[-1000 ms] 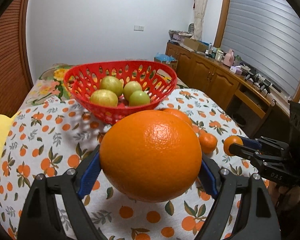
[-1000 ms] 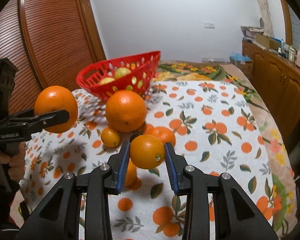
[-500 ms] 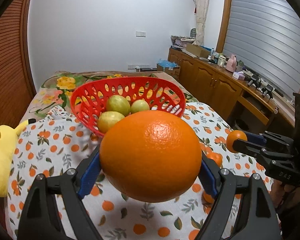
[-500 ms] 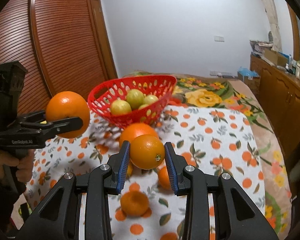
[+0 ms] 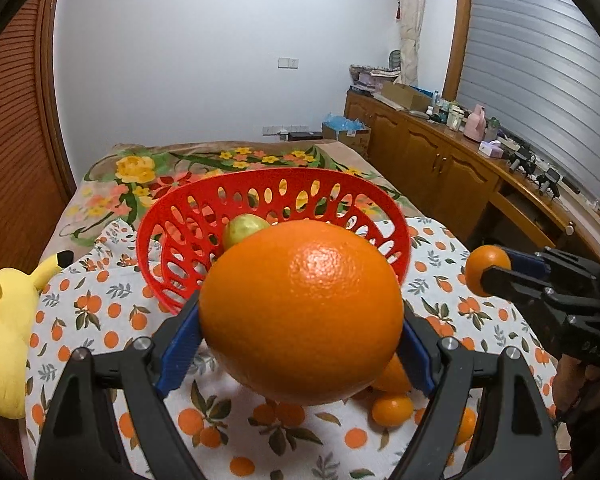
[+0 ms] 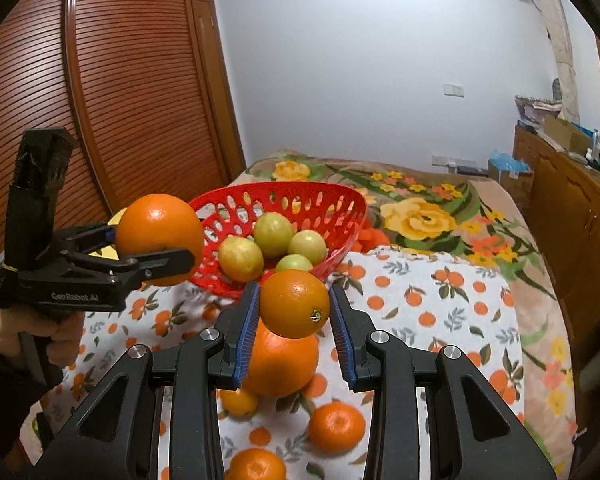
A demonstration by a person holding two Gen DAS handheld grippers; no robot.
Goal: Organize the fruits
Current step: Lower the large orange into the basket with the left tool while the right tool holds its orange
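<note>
My left gripper [image 5: 300, 320] is shut on a big orange [image 5: 302, 312] and holds it in the air just in front of the red basket [image 5: 172, 240]. It also shows in the right wrist view [image 6: 156, 240], left of the basket [image 6: 340, 204]. My right gripper [image 6: 294, 308] is shut on a small orange [image 6: 295, 303], held above the table near the basket's front rim; it shows in the left wrist view [image 5: 486, 276]. Several green-yellow fruits [image 6: 274, 232] lie in the basket.
A big orange [image 6: 280, 368] and several small oranges [image 6: 336, 426] lie on the orange-print tablecloth [image 6: 440, 312] below my right gripper. A yellow plush toy [image 5: 4, 320] lies at the table's left edge. A wooden cabinet [image 5: 440, 168] stands to the right.
Both grippers have risen and moved toward the basket with their oranges. The basket now looks nearer and lower in both views.
</note>
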